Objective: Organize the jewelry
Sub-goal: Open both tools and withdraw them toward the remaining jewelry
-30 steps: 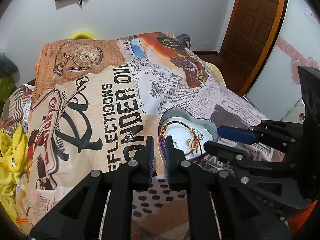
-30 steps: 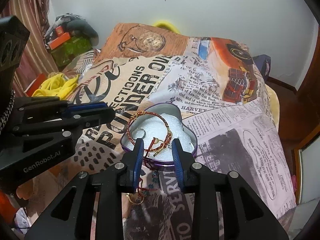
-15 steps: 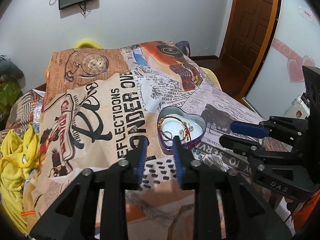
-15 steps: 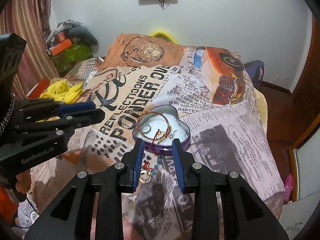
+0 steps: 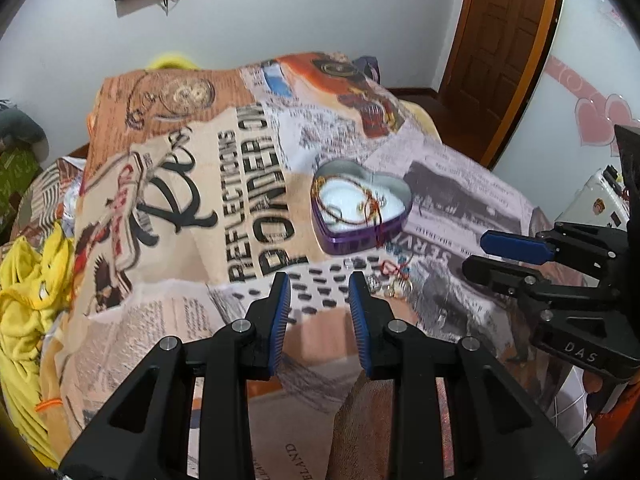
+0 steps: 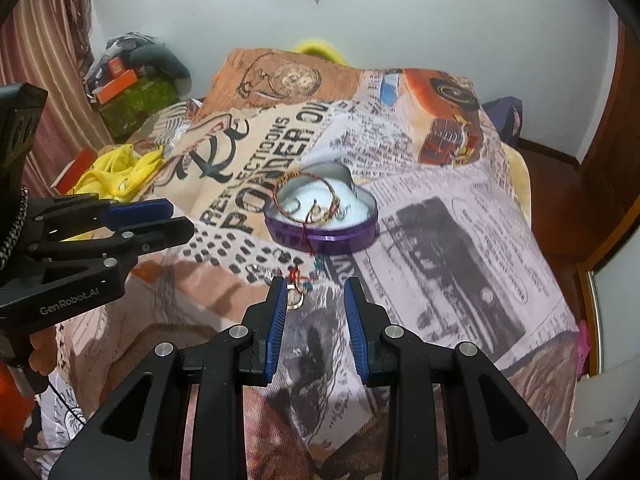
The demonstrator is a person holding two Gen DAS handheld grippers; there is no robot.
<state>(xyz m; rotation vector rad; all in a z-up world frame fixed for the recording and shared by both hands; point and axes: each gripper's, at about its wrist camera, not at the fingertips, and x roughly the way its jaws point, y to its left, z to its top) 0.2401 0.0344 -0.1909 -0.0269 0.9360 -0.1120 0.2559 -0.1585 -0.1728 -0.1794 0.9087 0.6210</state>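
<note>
Both tongs gaping, nothing in them: left tongs (image 5: 318, 280), right tongs (image 6: 315, 286). Just ahead, loose rings w/ red thread (image 6: 296, 280) on bed (image 6: 460, 216). Behind: purple heart tin (image 6: 322, 216), white lining, bangle (image 6: 306, 196) inside, thread trailing over rim. Bed edge right.

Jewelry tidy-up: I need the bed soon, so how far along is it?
Partly done. A bracelet and some small pieces lie inside the heart tin, one red thread hanging over its rim. Nothing is in hand: the left gripper and right gripper are both open and empty. Left: the loose rings and beads on the bedspread.
</note>
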